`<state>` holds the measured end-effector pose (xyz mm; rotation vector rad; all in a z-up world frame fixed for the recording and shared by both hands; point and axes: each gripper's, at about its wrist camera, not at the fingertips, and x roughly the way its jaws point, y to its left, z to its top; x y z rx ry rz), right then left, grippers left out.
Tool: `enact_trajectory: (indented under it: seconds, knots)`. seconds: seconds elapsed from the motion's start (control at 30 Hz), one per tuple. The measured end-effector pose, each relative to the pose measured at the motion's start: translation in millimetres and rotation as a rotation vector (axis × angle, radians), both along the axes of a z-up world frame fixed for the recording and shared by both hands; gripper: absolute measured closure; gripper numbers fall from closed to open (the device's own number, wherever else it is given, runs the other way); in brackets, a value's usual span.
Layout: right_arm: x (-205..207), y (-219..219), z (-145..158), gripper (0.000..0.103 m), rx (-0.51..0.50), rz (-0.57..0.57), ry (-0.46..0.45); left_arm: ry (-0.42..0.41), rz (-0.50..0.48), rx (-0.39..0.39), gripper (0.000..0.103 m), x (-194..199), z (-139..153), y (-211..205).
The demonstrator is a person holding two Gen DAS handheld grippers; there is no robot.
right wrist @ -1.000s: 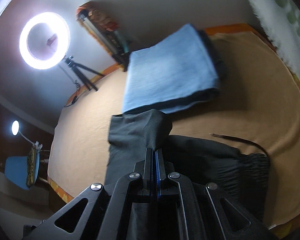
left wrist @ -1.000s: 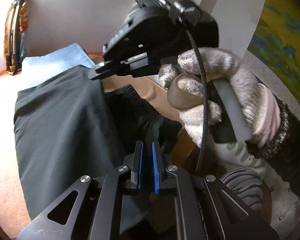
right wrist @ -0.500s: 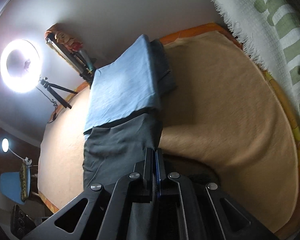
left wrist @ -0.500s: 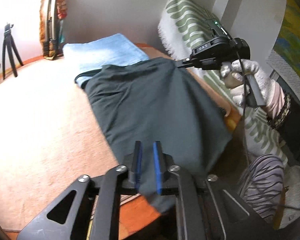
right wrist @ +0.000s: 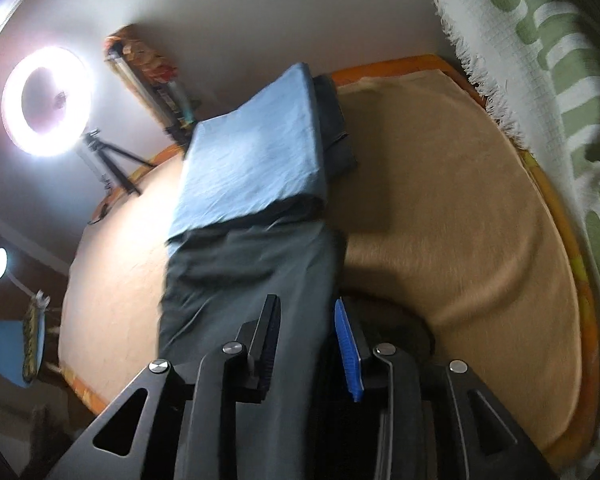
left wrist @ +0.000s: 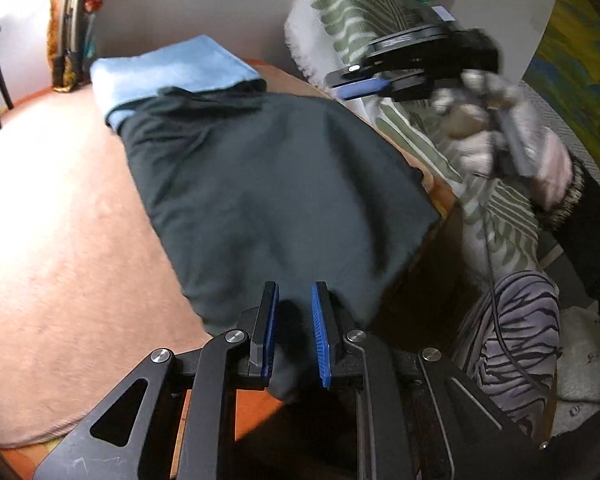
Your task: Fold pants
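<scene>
The dark grey pants (left wrist: 268, 192) lie folded over on the tan blanket (left wrist: 60, 216), their far end touching a folded blue cloth (left wrist: 172, 68). My left gripper (left wrist: 294, 320) is open, its jaws standing apart at the pants' near edge with dark cloth between them. My right gripper (left wrist: 360, 80), held in a gloved hand, is open and hovers above the pants' right side. In the right wrist view the pants (right wrist: 252, 272) run below my open right gripper (right wrist: 308, 328).
A green-striped white throw (left wrist: 412, 128) lies along the right edge. A ring light (right wrist: 44, 100) on a tripod and a patterned bundle (left wrist: 72, 24) stand at the far wall. The blanket's orange edge (right wrist: 580, 300) lies at the right.
Both grippers have opened and let go of the pants. The right gripper has lifted away to the right. The pants have settled flat on the blanket.
</scene>
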<state>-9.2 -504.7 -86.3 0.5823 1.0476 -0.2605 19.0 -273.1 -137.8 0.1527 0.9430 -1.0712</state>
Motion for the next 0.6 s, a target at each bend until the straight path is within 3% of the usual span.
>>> enact_trajectory:
  seconds: [0.13,0.33,0.47,0.6]
  knots:
    - [-44,23,14,0.065,0.016,-0.009,0.007,0.001,-0.022,-0.006,0.088,-6,-3,-6]
    - [-94,54,1,0.062,0.059,-0.018,0.074,-0.005,-0.032,-0.009,0.088,-6,-4,-8]
    - [-105,60,-14,0.058,0.045,-0.029,0.121,-0.012,-0.036,-0.007,0.088,-6,-7,-9]
    - [-108,58,-30,0.058,0.102,-0.036,0.151,-0.029,-0.043,-0.002,0.088,-9,-8,-12]
